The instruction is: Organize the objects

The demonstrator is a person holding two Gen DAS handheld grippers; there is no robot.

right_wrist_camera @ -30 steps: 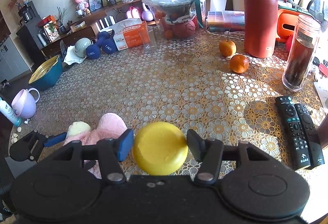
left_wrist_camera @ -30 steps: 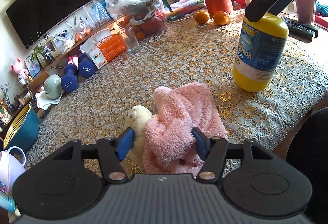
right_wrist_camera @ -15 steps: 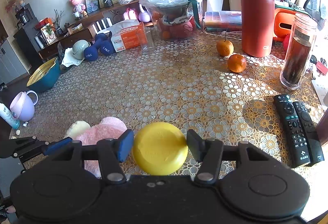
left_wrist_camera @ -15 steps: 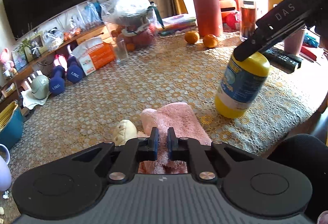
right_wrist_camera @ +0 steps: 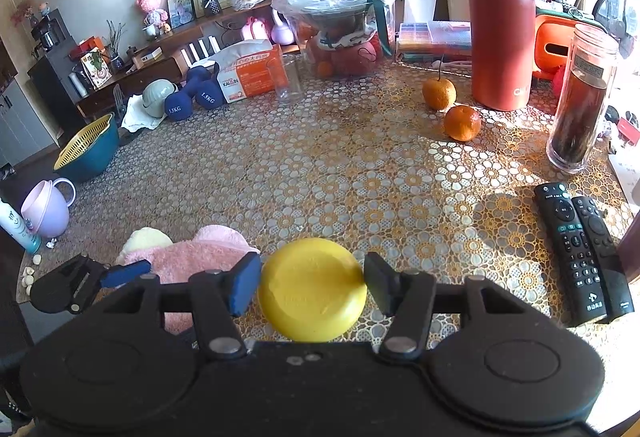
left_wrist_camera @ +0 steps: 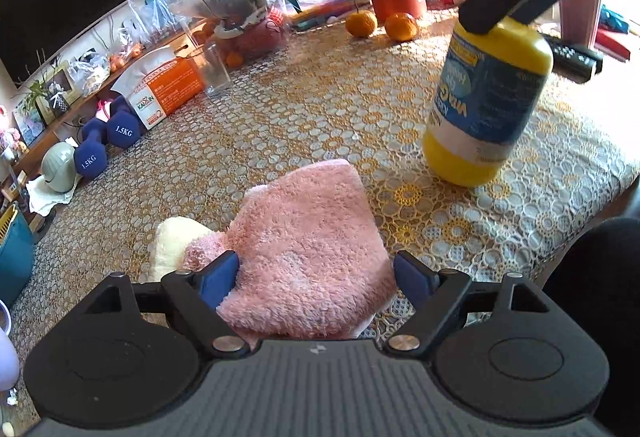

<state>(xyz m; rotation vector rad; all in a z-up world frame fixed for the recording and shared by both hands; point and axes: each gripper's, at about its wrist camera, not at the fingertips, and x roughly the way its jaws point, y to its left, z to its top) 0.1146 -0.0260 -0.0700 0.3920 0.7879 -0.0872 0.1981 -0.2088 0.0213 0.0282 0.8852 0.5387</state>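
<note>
My left gripper (left_wrist_camera: pixel 316 273) was opening, its blue fingers (left_wrist_camera: pixel 218 273) straddling the fluffy pink towel (left_wrist_camera: pixel 308 237) lying loose on the near counter (left_wrist_camera: pixel 320 109), a cream plush toy (left_wrist_camera: pixel 172 241) at its left. Just beyond to the right, my right gripper (right_wrist_camera: pixel 312 287) clasped the yellow lid of the yellow plastic bottle (left_wrist_camera: pixel 486 105). I judged a deeper, centred bite on the towel best.

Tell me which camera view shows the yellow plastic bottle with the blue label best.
The left wrist view: the yellow plastic bottle stands there side-on, tilted, label visible, the right claw on its cap. The right wrist view shows only its round yellow top between the claw's pads.
</note>
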